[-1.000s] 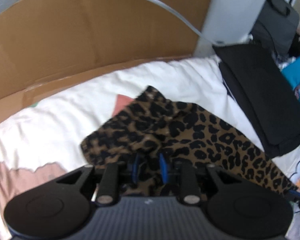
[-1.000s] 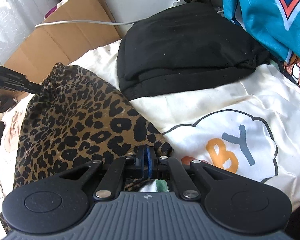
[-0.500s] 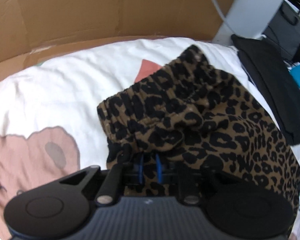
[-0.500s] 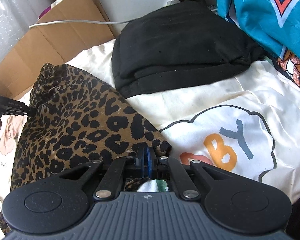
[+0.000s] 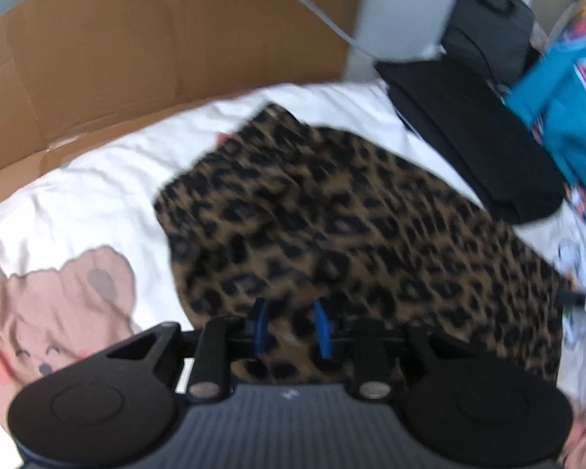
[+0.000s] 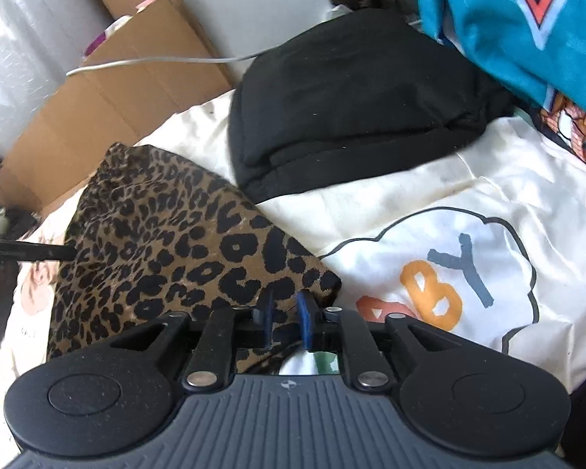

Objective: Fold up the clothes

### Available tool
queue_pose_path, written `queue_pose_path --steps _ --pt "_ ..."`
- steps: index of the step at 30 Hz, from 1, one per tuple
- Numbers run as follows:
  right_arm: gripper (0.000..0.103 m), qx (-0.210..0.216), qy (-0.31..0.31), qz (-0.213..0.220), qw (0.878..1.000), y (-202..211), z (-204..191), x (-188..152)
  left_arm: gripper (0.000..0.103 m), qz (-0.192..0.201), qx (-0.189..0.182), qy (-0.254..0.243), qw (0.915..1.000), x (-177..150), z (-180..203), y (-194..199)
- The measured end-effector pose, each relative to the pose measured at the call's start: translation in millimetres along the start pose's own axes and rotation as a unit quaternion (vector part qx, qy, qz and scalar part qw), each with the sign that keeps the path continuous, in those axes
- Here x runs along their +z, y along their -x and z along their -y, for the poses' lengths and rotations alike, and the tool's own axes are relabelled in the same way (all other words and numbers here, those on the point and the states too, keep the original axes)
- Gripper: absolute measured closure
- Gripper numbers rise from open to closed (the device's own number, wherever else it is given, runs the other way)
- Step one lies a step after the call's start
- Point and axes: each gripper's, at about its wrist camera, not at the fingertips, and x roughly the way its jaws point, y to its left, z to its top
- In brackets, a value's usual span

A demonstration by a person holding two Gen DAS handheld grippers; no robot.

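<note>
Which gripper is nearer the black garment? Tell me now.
Right. The right gripper is at a corner of the leopard cloth, with the black garment just ahead; the left gripper is across the cloth from it.

Ahead of you the leopard garment (image 6: 164,246) lies on the bedsheet (image 6: 429,203), the dark folded garment (image 6: 351,109) beyond it to the right, the cardboard (image 5: 136,54) behind, your 2 grippers at its near edge.

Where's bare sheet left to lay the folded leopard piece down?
Free: the sheet with the BABY cloud print, right of the leopard garment and below the black garment; also the bear print patch to its left. Crowded: the far right, under the blue fabric.
</note>
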Motion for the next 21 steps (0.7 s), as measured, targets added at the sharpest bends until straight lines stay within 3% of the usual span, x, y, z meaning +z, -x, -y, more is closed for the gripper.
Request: queue_pose_path --steps 3,7,10,15,21 --pt "0.066 0.021 0.033 0.006 0.999 5 -11 -3 0.075 -0.015 0.01 0.017 0.9997 -11 12 10" --pt "0.065 0.044 0.037 0.011 0.998 1 -25 -12 0.07 -0.023 0.018 0.045 0.9986 -23 30 27" --pt "0.065 0.046 0.045 -0.009 0.998 -14 -38 -21 0.068 -0.03 0.028 0.035 0.9985 -27 45 25" --pt "0.065 0.026 0.066 -0.024 0.997 -19 -52 -35 0.071 -0.04 0.023 0.06 0.9971 -29 67 2" --pt "0.065 0.011 0.106 -0.031 0.994 -13 -59 -42 0.071 -0.048 0.043 0.069 0.9955 -29 89 -21"
